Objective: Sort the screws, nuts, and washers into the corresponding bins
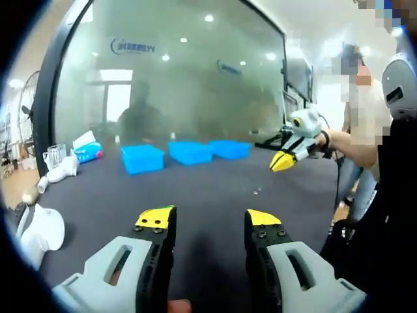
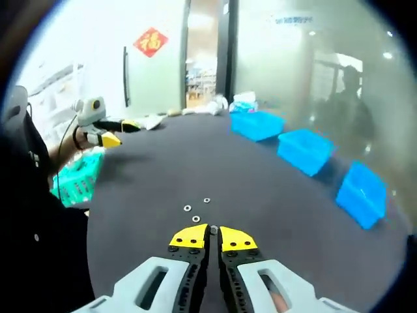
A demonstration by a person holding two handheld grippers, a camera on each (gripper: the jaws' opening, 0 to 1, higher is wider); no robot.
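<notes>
Blue bins (image 2: 306,150) (3) line the table; left gripper (image 1: 210,222) gapes, right gripper (image 2: 213,233) pinches a nut (image 2: 213,229).

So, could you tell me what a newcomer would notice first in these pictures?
Three bright blue bins stand in a row along the dark table's far side, by the glass wall. Near the right gripper, whose jaws are nearly closed on a small piece, lie a few small washers.
</notes>
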